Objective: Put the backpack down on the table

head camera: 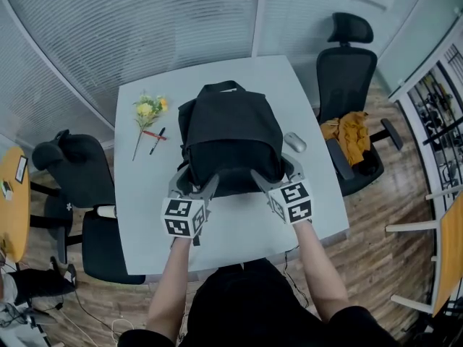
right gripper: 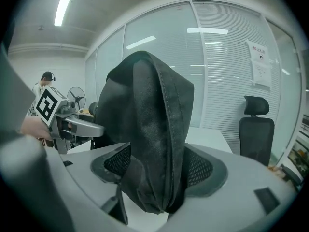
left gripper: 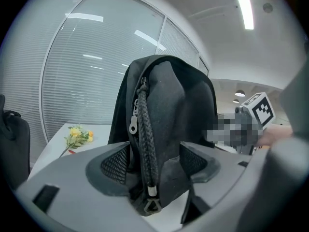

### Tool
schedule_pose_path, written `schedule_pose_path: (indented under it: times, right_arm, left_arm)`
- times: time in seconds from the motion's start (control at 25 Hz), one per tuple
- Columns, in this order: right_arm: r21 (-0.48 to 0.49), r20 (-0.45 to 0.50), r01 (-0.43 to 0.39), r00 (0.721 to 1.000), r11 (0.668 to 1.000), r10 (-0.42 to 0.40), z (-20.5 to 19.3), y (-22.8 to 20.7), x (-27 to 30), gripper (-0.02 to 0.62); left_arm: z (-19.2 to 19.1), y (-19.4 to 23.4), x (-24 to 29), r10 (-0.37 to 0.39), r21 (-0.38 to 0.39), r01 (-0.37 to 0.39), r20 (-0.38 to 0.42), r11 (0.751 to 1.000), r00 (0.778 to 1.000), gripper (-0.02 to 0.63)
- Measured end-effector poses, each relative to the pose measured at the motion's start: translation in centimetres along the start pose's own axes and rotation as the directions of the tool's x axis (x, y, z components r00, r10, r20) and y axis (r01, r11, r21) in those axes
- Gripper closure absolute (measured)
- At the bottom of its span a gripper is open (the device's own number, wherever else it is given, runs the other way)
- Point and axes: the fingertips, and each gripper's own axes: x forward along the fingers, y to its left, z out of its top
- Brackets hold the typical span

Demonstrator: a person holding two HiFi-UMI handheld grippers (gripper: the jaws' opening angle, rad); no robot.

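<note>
**Backpack upright on the counter, both sets of fingers wide around its sides**

The black backpack [head camera: 231,132] stands on the pale counter [head camera: 145,194], about mid-width. Its base is toward my edge and its top loop points up and slightly away from me. Its long axis runs bottom to top, close to vertical in both gripper views. Its base rests on the counter surface.

My left gripper [head camera: 194,183] is at the pack's lower left side. Its fingers [left gripper: 113,166] are spread as wide as they go. Between them sits the zippered edge of the pack, with the zipper and a braided cord running up and down. The cord hangs just clear of the left pad, and the fabric lies against the other pad or just beside it. I see no squeeze.

My right gripper [head camera: 277,170] is at the lower right side, also with its fingers [right gripper: 205,168] fully spread. A seamed fold of the pack fills the gap and brushes the mesh pads, but it hangs loose rather than pinched.

On the counter to the left of the pack lie a sprig of yellow flowers [head camera: 148,110] and a pen [head camera: 157,140], well apart from it. A grey mouse [head camera: 294,142] sits just beside its right side. A black chair [head camera: 346,71] stands beyond the counter's right corner.
</note>
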Motion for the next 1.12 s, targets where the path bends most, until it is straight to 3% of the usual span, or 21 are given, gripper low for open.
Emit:
schedule_pose_path:
  times: [0.6,1.12]
  right_arm:
    - [0.021,0.012,0.095,0.995,0.995,-0.095,-1.7,2.7,-5.3,0.258]
    - [0.022,0.042,0.012,0.999,1.0,-0.013,-2.4,5.8,-7.9,0.272]
  left_arm:
    - [-0.2,-1.6,-5.6,-0.009,0.027,0.007,0.091,1.0,0.996,0.31]
    - [-0.3,-5.1,-9.0,-0.007,0.044,0.001,0.138,0.999,0.99,0.311]
